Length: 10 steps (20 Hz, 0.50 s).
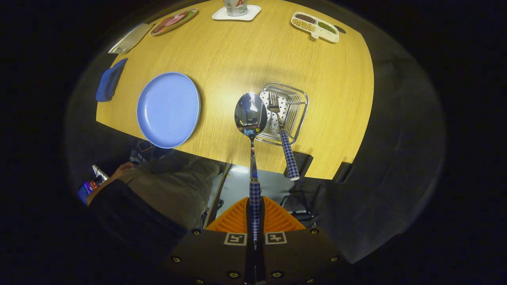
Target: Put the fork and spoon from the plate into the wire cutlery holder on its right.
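Readable text and signs

Two square black-and-white marker tags [256, 238] sit on the tool [255, 215]; no words can be read.

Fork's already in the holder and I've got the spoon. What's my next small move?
Probably shift right a little, then lower. The tongs are shut on the spoon handle, and its bowl hangs over the holder's left rim, beside the fork leaning inside. The plate is bare.
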Available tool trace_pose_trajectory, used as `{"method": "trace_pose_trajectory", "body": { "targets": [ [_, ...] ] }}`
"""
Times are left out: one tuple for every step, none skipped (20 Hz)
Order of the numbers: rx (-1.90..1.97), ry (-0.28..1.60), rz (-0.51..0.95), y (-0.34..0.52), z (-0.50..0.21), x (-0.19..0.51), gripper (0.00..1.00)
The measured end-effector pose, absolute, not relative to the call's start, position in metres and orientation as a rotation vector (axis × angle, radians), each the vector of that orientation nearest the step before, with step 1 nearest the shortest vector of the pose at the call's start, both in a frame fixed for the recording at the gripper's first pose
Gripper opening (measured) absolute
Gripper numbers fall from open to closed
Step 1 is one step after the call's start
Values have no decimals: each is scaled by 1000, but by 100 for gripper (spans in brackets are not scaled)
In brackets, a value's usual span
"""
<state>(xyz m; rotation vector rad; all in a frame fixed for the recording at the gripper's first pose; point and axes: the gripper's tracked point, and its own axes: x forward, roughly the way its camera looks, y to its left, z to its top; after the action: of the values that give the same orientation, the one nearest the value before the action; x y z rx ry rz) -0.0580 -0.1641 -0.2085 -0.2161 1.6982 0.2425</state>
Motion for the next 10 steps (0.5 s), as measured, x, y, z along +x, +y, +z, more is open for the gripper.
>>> {"method": "trace_pose_trajectory", "body": {
  "targets": [
    [-196,1708,249,-163,-209,-57,2],
    [-150,1721,264,-161,-209,-58,2],
    [-109,1735,264,-159,-211,-57,2],
    [-81,1746,256,-161,-212,-56,2],
    [-69,1750,255,-160,-209,-52,2],
    [-53,1758,249,-164,-213,-52,2],
    [-36,1769,238,-166,-214,-51,2],
    [-25,1782,230,-170,-217,-50,2],
    [-17,1794,223,-173,-218,-49,2],
    [-2,1808,212,-173,-217,-48,2]
  ]
}}
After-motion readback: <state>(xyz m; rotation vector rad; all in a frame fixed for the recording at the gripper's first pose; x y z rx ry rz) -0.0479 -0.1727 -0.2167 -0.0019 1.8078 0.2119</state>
